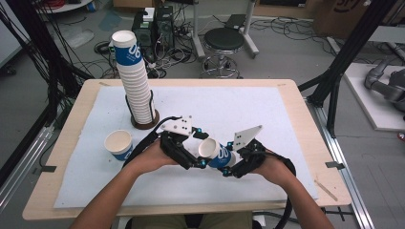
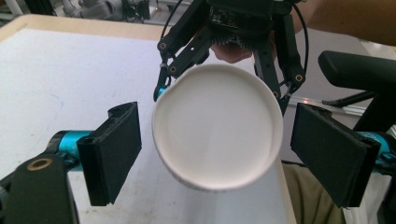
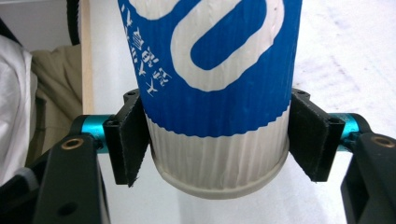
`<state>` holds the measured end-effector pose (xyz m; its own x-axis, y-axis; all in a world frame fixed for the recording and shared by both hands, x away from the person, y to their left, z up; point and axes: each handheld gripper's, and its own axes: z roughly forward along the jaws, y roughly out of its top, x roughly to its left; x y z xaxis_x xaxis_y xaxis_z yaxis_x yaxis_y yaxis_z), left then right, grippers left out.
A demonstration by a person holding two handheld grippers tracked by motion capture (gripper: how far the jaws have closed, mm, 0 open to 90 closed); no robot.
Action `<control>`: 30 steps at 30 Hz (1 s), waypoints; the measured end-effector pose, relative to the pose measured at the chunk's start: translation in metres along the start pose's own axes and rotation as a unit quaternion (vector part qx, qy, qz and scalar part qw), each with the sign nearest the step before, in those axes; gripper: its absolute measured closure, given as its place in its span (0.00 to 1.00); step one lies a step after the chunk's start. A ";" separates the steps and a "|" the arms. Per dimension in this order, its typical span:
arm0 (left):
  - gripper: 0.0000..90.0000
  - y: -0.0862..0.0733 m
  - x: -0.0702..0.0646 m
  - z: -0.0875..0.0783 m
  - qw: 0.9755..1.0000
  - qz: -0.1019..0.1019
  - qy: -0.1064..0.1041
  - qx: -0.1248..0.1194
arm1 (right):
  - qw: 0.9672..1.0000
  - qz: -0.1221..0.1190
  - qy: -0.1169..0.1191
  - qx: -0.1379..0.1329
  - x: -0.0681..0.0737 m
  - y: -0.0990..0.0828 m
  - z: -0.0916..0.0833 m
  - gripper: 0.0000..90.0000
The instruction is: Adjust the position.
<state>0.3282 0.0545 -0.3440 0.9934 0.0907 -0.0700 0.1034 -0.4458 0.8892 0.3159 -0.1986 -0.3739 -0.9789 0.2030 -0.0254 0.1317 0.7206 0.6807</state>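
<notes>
- Ribbed white paper with a blue printed band wraps the paper cup point(image 1: 216, 152), which is held on its side above the white mat point(image 1: 267, 114), on the person's side of the tall cup stack point(image 1: 135, 81).
- The right hand-held gripper point(image 1: 229, 164) pinches the cup near its base; in the right gripper view both pads press the ribbed wall of the cup point(image 3: 210, 93), which likely steadies it for a handover.
- The left hand-held gripper point(image 1: 193, 152) is spread, its pads standing apart from the cup on either side of the rim. The left gripper view looks straight into the cup's white inside point(image 2: 217, 126), so I judge it is lining up to take the rim end.
- The rim looks a little out of round in the left gripper view.
- A second paper cup point(image 1: 119, 144) stands upright on the mat, near the foot of the cup stack.
- The stack sits in a dark holder point(image 1: 144, 121) on the tabletop point(image 1: 305, 119).
</notes>
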 end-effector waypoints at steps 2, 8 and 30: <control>0.18 0.002 0.001 0.002 1.000 -0.002 -0.001 0.009 | 1.000 -0.003 0.003 0.012 0.001 0.002 0.002 0.33; 0.19 0.005 0.004 0.008 0.999 -0.006 -0.011 0.051 | 0.999 -0.022 0.003 0.048 0.004 0.009 0.006 0.33; 0.34 -0.004 0.004 0.010 0.996 0.001 -0.032 0.079 | 0.994 -0.049 0.009 0.102 0.005 0.020 0.010 0.26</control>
<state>0.3322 0.0477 -0.3529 0.9941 0.0352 -0.1024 0.1038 -0.5806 0.8076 0.3153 -0.1765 -0.3671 -0.9909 0.1149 -0.0705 0.0627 0.8560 0.5132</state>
